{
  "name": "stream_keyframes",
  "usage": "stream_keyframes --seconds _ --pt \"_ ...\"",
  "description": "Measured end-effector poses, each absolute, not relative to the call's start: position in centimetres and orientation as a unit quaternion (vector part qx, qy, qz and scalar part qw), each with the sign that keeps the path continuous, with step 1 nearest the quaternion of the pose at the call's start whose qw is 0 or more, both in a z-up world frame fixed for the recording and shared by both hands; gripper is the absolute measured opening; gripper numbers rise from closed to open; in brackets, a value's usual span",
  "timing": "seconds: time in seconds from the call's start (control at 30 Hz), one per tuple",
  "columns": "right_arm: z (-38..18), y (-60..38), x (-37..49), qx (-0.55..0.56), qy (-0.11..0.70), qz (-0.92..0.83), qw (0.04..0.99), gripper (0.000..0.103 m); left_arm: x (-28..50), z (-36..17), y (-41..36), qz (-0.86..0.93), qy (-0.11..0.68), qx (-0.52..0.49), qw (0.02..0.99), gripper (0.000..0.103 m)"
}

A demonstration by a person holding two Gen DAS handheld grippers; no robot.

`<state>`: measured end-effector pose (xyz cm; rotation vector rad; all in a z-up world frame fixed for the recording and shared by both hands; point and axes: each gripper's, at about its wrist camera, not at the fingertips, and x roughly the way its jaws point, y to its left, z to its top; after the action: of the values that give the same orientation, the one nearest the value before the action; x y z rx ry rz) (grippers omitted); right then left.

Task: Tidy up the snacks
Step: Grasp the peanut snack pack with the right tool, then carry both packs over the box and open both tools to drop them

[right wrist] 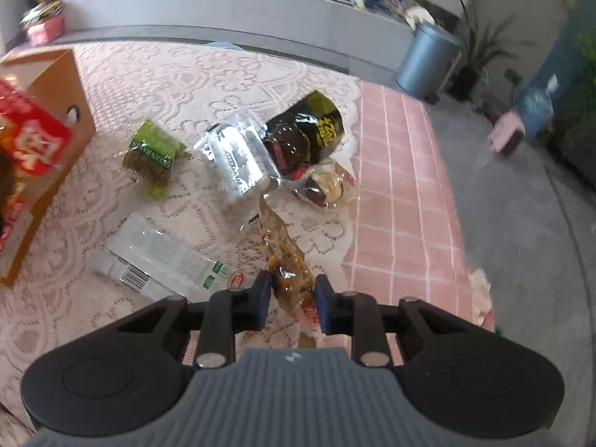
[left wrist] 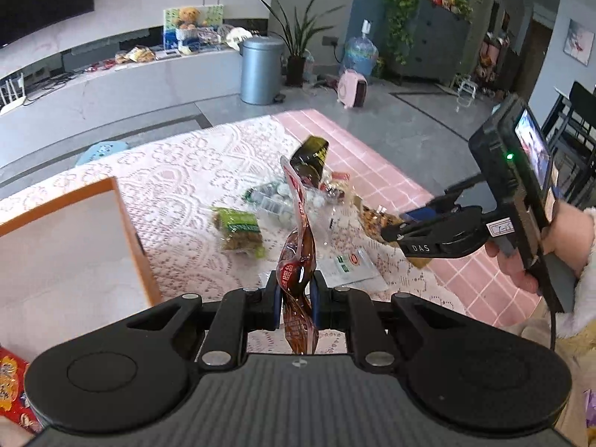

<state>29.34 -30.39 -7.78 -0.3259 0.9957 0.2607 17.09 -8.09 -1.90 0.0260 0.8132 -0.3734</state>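
My left gripper [left wrist: 296,292] is shut on a long red-brown snack pouch [left wrist: 298,238] held upright above the lace-covered table. My right gripper [right wrist: 290,296] is shut on a clear packet of brown nuts [right wrist: 287,260], lifted above the table; it also shows in the left wrist view [left wrist: 387,229]. Loose snacks lie on the table: a green packet [right wrist: 154,154], a clear silver-white pack [right wrist: 238,160], a black-yellow bag [right wrist: 309,134], a round pastry packet [right wrist: 326,186] and a flat white sachet [right wrist: 160,264]. An orange-rimmed open box [left wrist: 130,227] stands at left.
A red snack package [right wrist: 26,141] sits in the box. The pink gridded table edge [right wrist: 406,201] drops off to the floor at right. A grey bin [left wrist: 260,69], a plant and a water jug stand beyond the table.
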Motion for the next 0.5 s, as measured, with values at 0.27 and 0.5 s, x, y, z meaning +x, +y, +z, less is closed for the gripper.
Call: stream_keyframes --seconds 0.27,0.5 --pt "-4.3 -29.0 26.6 -0.14 0.453 0.126 0.871 0.019 15.8 0.1 -5.5 -0.153 0.367 -0.009 0.917 0.016" --pt "1.1 -25.1 23.0 -0.143 0.399 0.168 0.89 0.019 14.0 2.6 -3.0 -0.12 0.337 -0.021 0.933 0.016"
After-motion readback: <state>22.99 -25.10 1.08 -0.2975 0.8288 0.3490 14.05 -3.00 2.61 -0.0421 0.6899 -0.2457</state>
